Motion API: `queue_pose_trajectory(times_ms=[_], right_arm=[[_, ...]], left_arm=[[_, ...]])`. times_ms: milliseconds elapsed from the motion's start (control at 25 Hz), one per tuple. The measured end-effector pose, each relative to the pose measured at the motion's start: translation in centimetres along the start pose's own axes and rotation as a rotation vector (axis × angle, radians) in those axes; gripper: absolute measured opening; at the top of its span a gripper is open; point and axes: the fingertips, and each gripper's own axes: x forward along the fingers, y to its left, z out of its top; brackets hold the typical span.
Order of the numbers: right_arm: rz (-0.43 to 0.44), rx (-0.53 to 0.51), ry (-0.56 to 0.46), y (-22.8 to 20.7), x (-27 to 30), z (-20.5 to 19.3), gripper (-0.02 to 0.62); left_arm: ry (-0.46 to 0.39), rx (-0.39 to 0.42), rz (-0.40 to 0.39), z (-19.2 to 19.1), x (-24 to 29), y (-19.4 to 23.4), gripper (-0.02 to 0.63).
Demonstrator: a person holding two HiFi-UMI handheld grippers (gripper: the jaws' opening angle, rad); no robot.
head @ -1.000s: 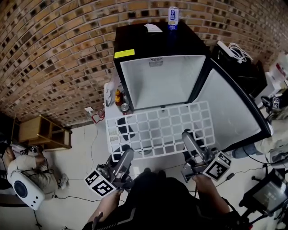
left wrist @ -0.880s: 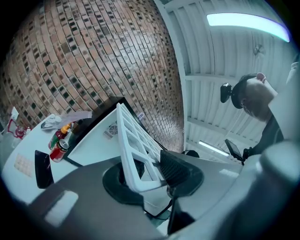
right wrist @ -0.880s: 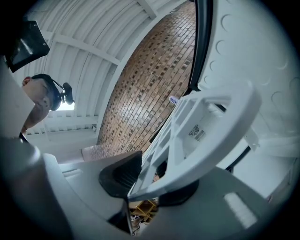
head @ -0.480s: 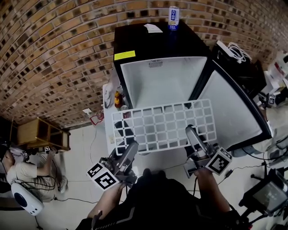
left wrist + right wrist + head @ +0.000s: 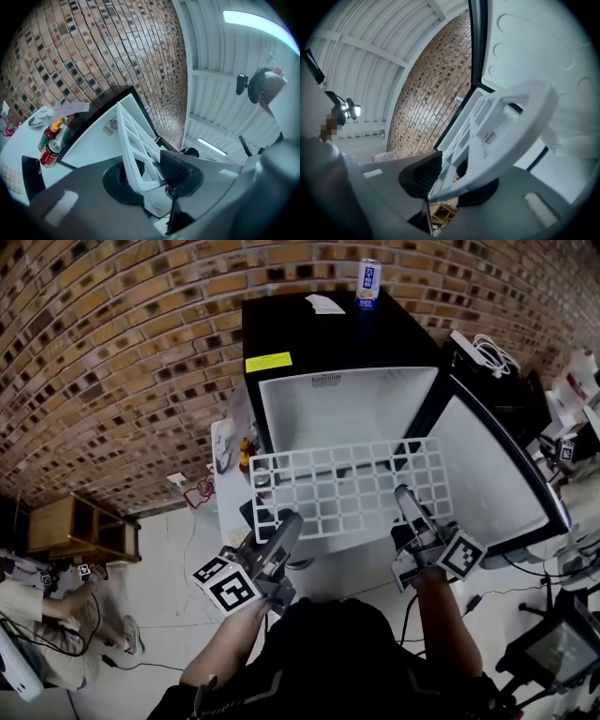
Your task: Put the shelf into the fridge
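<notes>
Head view: from above, faces steeply down at fridge [image 5: 347, 413]. Left gripper view, right gripper view: v. close along own jaws, tilted up. All 3 share shelf [image 5: 349, 486] & fridge.

shelf [image 5: 349, 487] in frt of fridge [image 5: 328, 334], can [image 5: 367, 285] on top

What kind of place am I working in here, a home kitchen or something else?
Probably a workshop or lab hall, not a home kitchen: a bare brick wall, a ribbed metal roof with strip lights, and the black fridge standing on a pale floor with loose cables.
</notes>
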Motion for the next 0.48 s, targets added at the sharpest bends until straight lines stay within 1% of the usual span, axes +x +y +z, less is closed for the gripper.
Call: queue_pose_trajectory(times_ms=[120, 320, 480], right_arm=[[-0.015, 0.009, 0.000, -1.2, 1.2, -0.1, 0.107], [-0.038, 0.018, -0.007, -3.7, 3.0, 1.1, 0.107], [-0.094, 0.038, 0.004, -6.7, 4.4, 2.1, 0.110]], left_arm=[[0.010, -0.005, 0.009, 0.5, 0.7, 1.5, 0.100], [0.021, -0.002, 0.018, 0.9, 3.4, 3.5, 0.101], [0.023, -0.028, 0.055, 1.0, 5.9, 5.2, 0.101]])
